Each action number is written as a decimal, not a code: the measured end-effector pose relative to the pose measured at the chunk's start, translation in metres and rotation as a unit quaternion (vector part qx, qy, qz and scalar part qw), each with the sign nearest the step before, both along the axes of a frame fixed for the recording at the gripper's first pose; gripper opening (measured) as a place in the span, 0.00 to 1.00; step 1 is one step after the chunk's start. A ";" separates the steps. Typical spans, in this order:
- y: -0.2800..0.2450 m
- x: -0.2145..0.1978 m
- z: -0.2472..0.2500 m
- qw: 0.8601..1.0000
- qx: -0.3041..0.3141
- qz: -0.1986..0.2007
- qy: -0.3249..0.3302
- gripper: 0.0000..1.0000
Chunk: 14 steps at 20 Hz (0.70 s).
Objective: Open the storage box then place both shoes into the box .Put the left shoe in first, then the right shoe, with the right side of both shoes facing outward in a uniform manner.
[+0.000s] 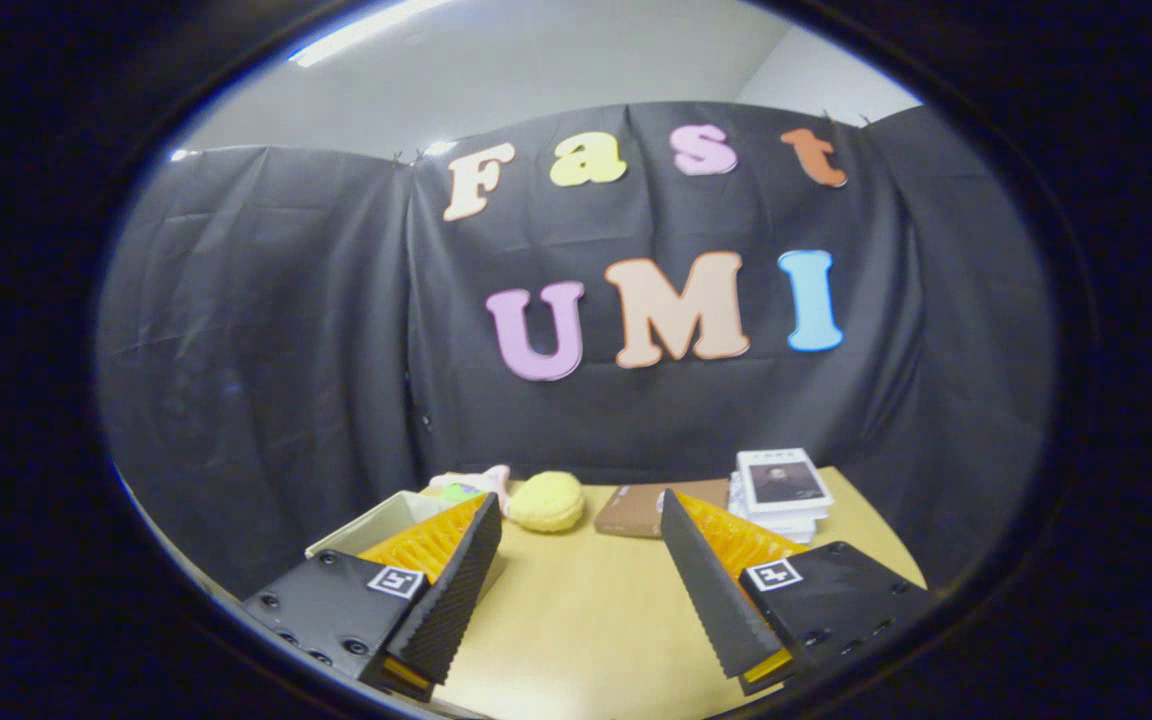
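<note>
Gripper (581, 575) fingers apart, nothing btwn, over tan wooden table (586, 620). Beyond: round yellow plush (546, 501), flat brown book (636, 510), white book stack (784, 492) right of plush.

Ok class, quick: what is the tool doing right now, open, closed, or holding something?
Tool: open, holding nothing; bare table between its fingers.

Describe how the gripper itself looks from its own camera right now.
The gripper has two wedge-shaped fingers with ribbed inner faces. Each sits on a flat plate with bolt holes, and each plate carries a small square black-and-white marker.
</note>
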<state>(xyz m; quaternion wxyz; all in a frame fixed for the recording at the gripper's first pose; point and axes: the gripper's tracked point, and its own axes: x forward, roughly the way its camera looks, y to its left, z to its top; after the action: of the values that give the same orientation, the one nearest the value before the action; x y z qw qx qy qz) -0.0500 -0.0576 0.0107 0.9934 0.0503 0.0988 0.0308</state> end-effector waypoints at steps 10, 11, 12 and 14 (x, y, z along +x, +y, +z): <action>-0.102 -0.051 0.024 0.993 -0.006 -0.103 -0.057 1.00; -0.108 -0.054 0.022 0.993 -0.006 -0.108 -0.054 1.00; -0.114 -0.055 0.021 0.992 -0.005 -0.112 -0.053 1.00; -0.120 -0.056 0.017 0.992 -0.005 -0.114 -0.049 1.00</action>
<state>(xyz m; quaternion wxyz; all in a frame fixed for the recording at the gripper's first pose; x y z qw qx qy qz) -0.1059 -0.1778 0.0276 0.9943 0.0545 0.0441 -0.0805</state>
